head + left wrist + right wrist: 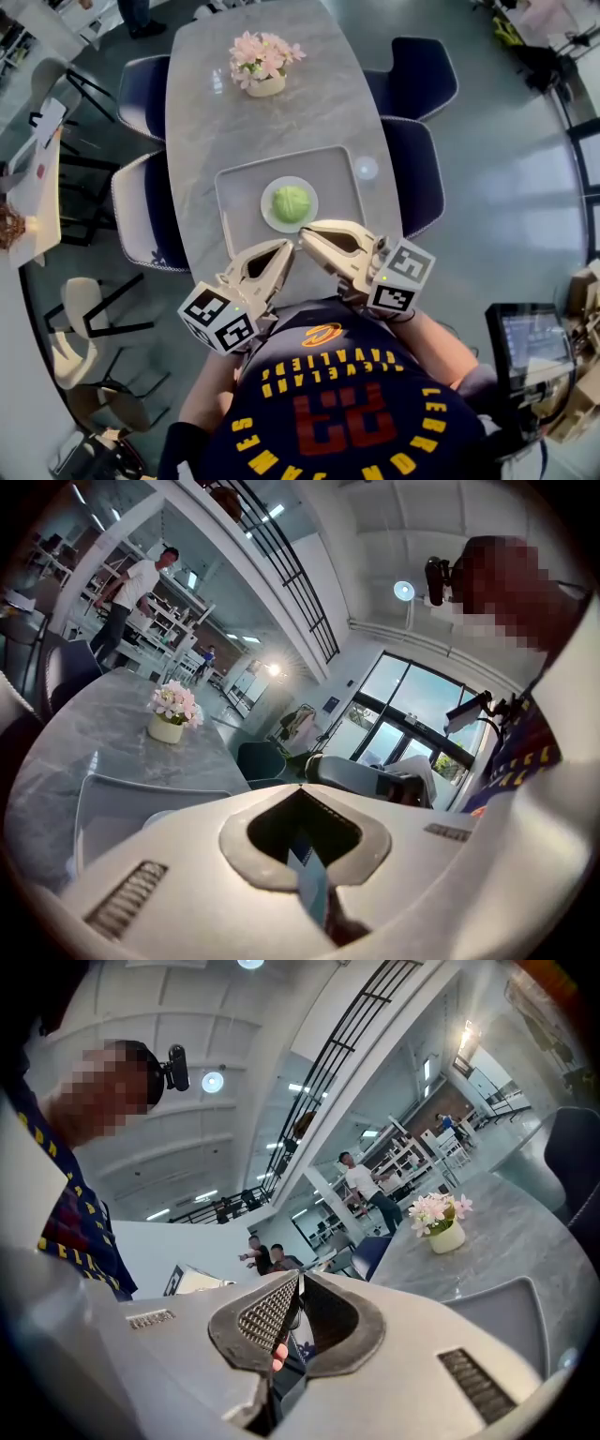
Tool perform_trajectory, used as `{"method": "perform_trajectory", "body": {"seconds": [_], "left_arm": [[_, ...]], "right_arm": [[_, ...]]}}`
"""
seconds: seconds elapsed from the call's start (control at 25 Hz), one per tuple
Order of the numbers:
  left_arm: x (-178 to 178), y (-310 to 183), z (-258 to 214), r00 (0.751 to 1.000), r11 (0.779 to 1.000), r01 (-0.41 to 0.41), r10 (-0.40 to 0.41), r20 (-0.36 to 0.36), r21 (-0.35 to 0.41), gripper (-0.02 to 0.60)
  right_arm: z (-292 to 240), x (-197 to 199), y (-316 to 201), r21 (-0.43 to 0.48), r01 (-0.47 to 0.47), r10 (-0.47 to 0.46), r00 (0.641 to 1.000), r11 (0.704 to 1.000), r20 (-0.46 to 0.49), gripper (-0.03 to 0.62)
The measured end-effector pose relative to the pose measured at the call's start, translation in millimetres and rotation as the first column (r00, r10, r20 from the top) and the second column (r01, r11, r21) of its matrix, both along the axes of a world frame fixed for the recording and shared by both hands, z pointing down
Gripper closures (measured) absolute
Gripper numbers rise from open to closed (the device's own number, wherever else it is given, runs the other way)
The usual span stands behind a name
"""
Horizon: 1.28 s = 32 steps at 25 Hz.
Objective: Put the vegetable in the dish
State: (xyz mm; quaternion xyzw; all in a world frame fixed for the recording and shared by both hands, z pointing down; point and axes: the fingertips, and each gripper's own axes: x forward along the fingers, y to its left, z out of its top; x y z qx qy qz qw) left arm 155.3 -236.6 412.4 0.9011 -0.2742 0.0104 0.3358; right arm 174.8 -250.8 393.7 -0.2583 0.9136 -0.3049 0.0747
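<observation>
Vegetable in the dish, both grippers closed and empty.
The grey table carries a tray; the pale green dish sits on it with the round green vegetable inside. Left gripper and right gripper hang just on the person's side of the dish, jaws pressed together on nothing, clear of the vegetable.

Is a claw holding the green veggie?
No, the green veggie sits on the plate, and the left claw and right claw are both apart from it.
</observation>
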Motion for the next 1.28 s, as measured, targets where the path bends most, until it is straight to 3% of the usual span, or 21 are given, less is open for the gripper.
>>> {"method": "perform_trajectory", "body": {"seconds": [0.32,1.28], "left_arm": [[4.4,-1.0,1.5,1.0,1.0,-0.014,0.014,0.019,0.02,0.581],[4.7,-3.0,9.2,0.999,1.0,-0.016,0.016,0.036,-0.005,0.581]], "right_arm": [[-3.3,-2.2,-0.8,0.047,0.01,-0.009,1.0,0.999,-0.016,0.572],[0.7,-1.3,-2.1,0.037,0.003,-0.001,1.0,0.999,-0.029,0.572]]}}
